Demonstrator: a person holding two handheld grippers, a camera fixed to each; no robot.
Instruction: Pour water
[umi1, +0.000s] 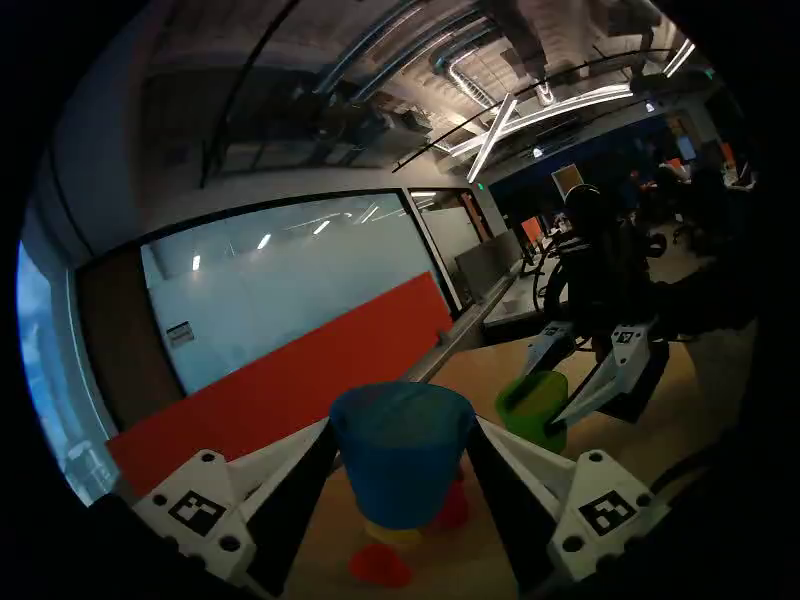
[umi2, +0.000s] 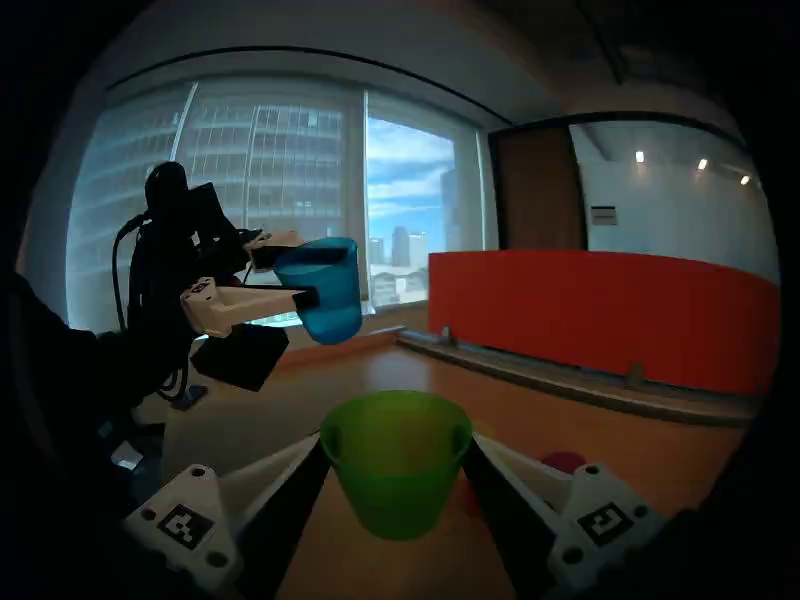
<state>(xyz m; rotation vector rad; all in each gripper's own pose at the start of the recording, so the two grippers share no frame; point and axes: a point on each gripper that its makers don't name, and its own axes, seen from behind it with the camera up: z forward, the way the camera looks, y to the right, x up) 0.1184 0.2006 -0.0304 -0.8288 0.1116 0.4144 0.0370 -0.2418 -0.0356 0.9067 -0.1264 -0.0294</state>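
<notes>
Left gripper view is showing your left tool clamping both sides of a blue plastic tapered cup, held up off the wooden counter. Your right tool is gripping a green plastic cup the same way. Both are sitting upright and well apart, so I'm guessing pouring isn't started yet and the tilting is all left. Right gripper view is giving you the blue cup side-on, while the left one is catching red discs lying underneath.
</notes>
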